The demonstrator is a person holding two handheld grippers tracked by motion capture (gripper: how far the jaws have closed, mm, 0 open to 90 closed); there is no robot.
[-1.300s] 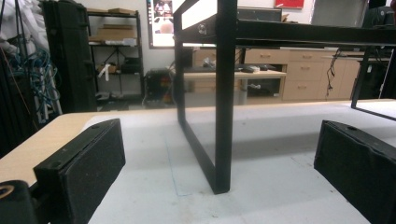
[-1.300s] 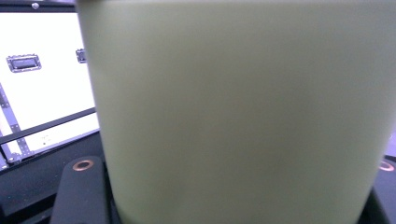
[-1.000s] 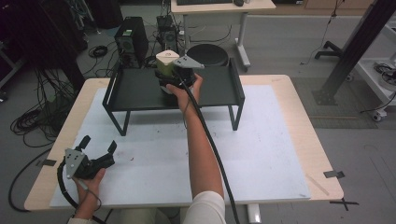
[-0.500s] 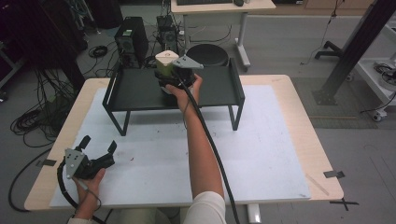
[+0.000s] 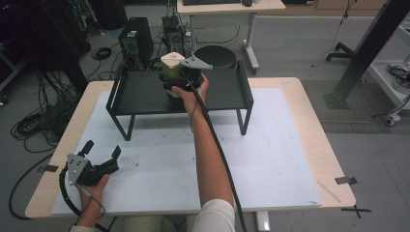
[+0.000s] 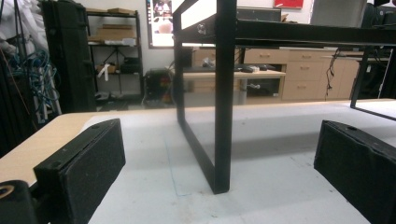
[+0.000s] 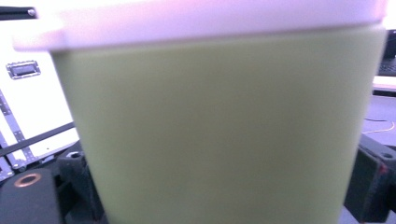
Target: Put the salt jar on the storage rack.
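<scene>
A pale green cup [image 5: 170,67] with a white lid stands at the back middle of a raised black tray [image 5: 140,96]. My right gripper [image 5: 171,81] reaches over the tray from the near side, one jaw on each side of the cup. Up close, the green cup wall [image 7: 219,130] spans the right gripper view between the two jaws of the right gripper [image 7: 224,191], which have just been opening. Their pads [image 7: 373,184] stand at the cup's sides and do not press it. My left gripper [image 5: 102,149] rests open and empty at the table's front left, its pads [image 6: 88,158] wide apart.
The tray stands on black legs [image 6: 223,102] over a white mat [image 5: 270,145] on the wooden table [image 5: 319,140]. Cables [image 5: 29,125] and computer cases [image 5: 135,43] lie on the floor behind and to the left. Another desk [image 5: 227,7] stands farther back.
</scene>
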